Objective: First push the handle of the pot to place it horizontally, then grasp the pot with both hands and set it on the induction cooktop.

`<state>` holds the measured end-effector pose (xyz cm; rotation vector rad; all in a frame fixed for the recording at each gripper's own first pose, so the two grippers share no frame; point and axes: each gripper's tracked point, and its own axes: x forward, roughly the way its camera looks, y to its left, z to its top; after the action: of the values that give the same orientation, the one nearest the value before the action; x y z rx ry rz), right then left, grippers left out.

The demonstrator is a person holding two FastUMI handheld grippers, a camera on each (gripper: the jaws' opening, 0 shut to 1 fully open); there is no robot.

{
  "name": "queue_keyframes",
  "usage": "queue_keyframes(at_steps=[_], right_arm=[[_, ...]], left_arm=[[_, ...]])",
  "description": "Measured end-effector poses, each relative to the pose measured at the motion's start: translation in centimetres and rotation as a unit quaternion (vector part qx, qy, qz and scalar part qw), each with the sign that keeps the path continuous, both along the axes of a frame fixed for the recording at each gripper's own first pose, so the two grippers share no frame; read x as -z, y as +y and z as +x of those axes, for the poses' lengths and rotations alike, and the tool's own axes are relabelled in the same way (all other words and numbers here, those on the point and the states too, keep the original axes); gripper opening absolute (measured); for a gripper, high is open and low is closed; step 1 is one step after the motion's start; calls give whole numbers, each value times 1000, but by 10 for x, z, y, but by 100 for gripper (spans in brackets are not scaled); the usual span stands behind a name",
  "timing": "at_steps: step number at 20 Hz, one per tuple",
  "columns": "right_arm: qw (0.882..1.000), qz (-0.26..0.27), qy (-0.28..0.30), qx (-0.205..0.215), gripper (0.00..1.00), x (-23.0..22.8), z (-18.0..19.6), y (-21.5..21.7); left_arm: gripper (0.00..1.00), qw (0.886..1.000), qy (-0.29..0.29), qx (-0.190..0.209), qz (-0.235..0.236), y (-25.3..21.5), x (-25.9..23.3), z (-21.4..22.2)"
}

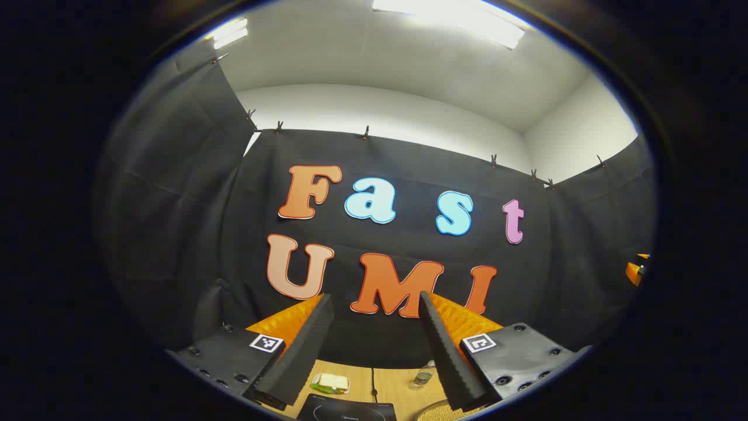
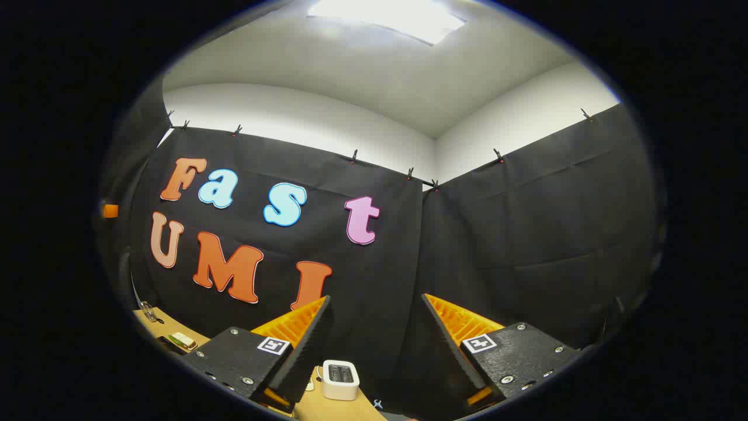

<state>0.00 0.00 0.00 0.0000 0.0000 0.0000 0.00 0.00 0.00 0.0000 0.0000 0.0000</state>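
1. Left gripper view — tilted upward at the black cloth wall [image 1: 175, 234], with white ceiling and bright light panels [image 1: 450, 17] above it.
2. At the bottom, left gripper [image 1: 374, 297] with jaws spread wide apart and clamped on nothing; fingers [image 1: 298, 351] slanting up in front of the cloth.
3. Low in the gap between those fingers, from the left:
   - a small green dish [image 1: 330, 383] with something pale on it, resting on the wooden table [image 1: 400, 389];
   - just nearer than the dish, the black induction cooktop [image 1: 350, 412], flat on the table and cut off by the bottom edge;
   - a little clear bottle [image 1: 423, 374] upright close to the right-hand finger;
   - below the bottle, a tan woven-looking patch [image 1: 435, 413], too little showing to name.
4. At the far right edge, an orange part [image 1: 636, 272], too small to make out.
5. Right gripper view — also tilted up at cloth and ceiling. At the far left edge, a small orange piece [image 2: 110, 210]. At lower left, a strip of table with a green-edged item [image 2: 182, 340] on it.
6. At bottom centre, right gripper [image 2: 376, 298] with jaws likewise well apart, gripping nothing.
7. Low between its fingers, nearer the left-hand one, a white toaster [image 2: 340, 380] upright on the table, with a small clip [image 2: 378, 403] just right of it.
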Motion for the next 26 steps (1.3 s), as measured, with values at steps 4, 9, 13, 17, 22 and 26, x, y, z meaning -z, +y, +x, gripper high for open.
queue_keyframes(at_steps=[4,9,13,17,22,26], right_arm=[[1000,-4,-6,8,92,-7,-4,-3],[1000,-7,-7,25,92,-8,-8,-15],[999,-13,-13,33,92,-11,-9,-21],[999,-11,-17,32,92,-12,-8,-19],[999,-16,-16,30,92,-8,-4,-18],[999,-22,-16,25,92,-6,0,-15]], left_arm=[[96,1000,-9,11,6,-4,-1,6],[98,999,-16,27,6,-18,-1,15],[96,999,-28,33,16,-23,-4,16],[95,998,-34,39,23,-28,-6,18],[98,998,-36,38,27,-26,-2,18],[97,999,-31,29,30,-19,3,18]])
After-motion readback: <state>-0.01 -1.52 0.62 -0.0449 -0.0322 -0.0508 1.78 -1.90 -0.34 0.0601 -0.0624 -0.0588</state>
